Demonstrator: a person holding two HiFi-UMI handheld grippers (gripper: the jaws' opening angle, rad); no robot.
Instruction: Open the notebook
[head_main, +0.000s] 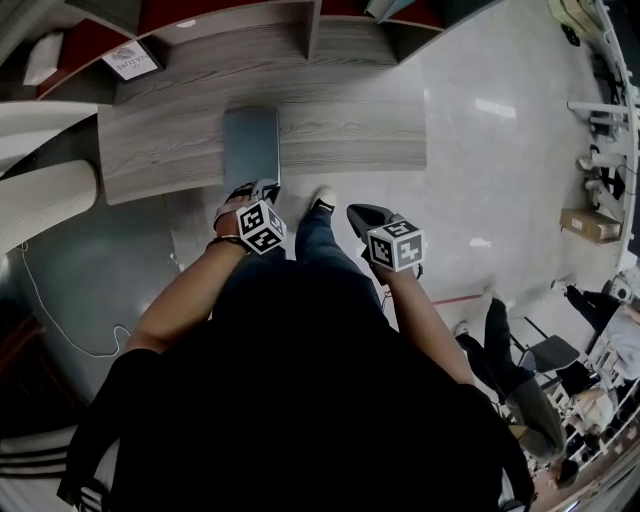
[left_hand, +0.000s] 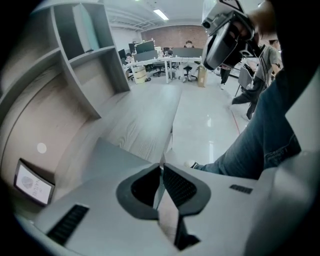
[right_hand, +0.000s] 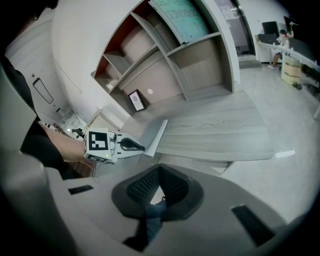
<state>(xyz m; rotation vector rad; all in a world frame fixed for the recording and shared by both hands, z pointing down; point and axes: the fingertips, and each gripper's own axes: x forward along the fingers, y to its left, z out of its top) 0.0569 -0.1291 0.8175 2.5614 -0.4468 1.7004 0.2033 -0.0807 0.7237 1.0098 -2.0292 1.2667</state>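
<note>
The grey notebook (head_main: 250, 140) lies on the low wooden table (head_main: 350, 130), reaching its near edge. My left gripper (head_main: 266, 187) is at that near edge, shut on the corner of the notebook cover (left_hand: 110, 157). In the right gripper view the left gripper (right_hand: 144, 148) pinches the cover (right_hand: 154, 132), which tilts up from the table. My right gripper (head_main: 358, 212) hangs in the air to the right, over the floor and apart from the notebook. Its jaws (right_hand: 160, 170) meet at the tips with nothing between them.
Open shelves (head_main: 310, 30) rise behind the table, with a small framed card (head_main: 132, 62) at the back left. A white curved seat (head_main: 40, 200) stands at the left. The person's leg and shoe (head_main: 322, 200) are between the grippers. Pale floor lies to the right.
</note>
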